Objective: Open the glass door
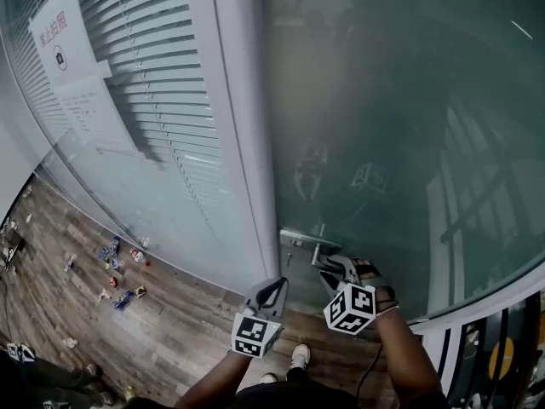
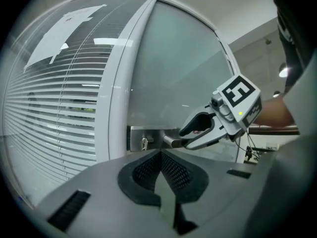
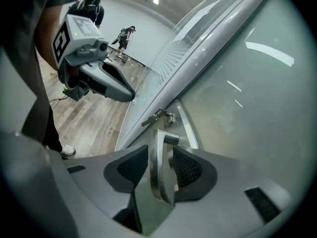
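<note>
Right tool (image 1: 332, 271) jaws wide, straddling the handle (image 3: 159, 170) at glass door (image 1: 400, 126) edge, unclamped, likely to lever it; left tool (image 1: 275, 288) shut, empty.

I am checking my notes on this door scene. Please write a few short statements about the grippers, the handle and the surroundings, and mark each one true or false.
1. The door handle stands between the jaws of the right gripper. True.
2. The left gripper grips the handle. False: its jaws are together, with nothing in them.
3. Blinds hang behind the glass panel beside the glass door. True.
4. The floor is white tile. False: it is wood planks.
</note>
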Motion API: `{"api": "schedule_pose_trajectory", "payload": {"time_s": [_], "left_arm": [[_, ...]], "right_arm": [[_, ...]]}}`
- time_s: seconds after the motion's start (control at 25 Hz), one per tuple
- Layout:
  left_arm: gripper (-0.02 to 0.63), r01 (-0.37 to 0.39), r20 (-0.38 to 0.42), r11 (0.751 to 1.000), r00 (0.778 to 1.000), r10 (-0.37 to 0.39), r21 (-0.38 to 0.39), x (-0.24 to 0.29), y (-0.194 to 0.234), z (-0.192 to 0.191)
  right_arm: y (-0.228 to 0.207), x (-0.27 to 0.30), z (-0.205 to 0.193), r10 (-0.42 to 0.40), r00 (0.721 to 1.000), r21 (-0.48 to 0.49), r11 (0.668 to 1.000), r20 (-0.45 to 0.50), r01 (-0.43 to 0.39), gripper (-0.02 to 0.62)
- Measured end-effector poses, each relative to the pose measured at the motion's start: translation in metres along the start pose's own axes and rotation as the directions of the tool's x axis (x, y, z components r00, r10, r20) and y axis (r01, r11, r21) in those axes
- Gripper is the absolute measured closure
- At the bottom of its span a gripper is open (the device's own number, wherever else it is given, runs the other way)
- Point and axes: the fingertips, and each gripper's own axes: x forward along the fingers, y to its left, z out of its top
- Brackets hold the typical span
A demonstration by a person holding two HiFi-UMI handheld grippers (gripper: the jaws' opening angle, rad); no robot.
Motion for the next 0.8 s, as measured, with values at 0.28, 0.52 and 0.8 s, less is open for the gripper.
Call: {"api": "schedule_pose_trajectory", "payload": {"time_s": [0.28,0.52,0.8], "left_arm": [[0.609,0.019,-0.012,1.0,1.0,-0.019,0.025,0.001,-0.01,-0.006],[0.609,0.004,-0.022,1.0,1.0,-0.004,0.007,0.0,-0.002,-0.011],[0.609,-0.013,-0.033,0.999,0.999,0.015,0.041,0.003,0.005,-0.016]], "right_arm": [[0.005,0.027,-0.003,0.085,0.995,0.016,0.996,-0.052,-0.084,0.442],[0.012,0.036,-0.014,0.143,0.985,0.036,0.989,-0.1,-0.14,0.472],[0.014,0.042,-0.012,0.202,0.976,0.084,0.977,-0.086,-0.194,0.535]]}}
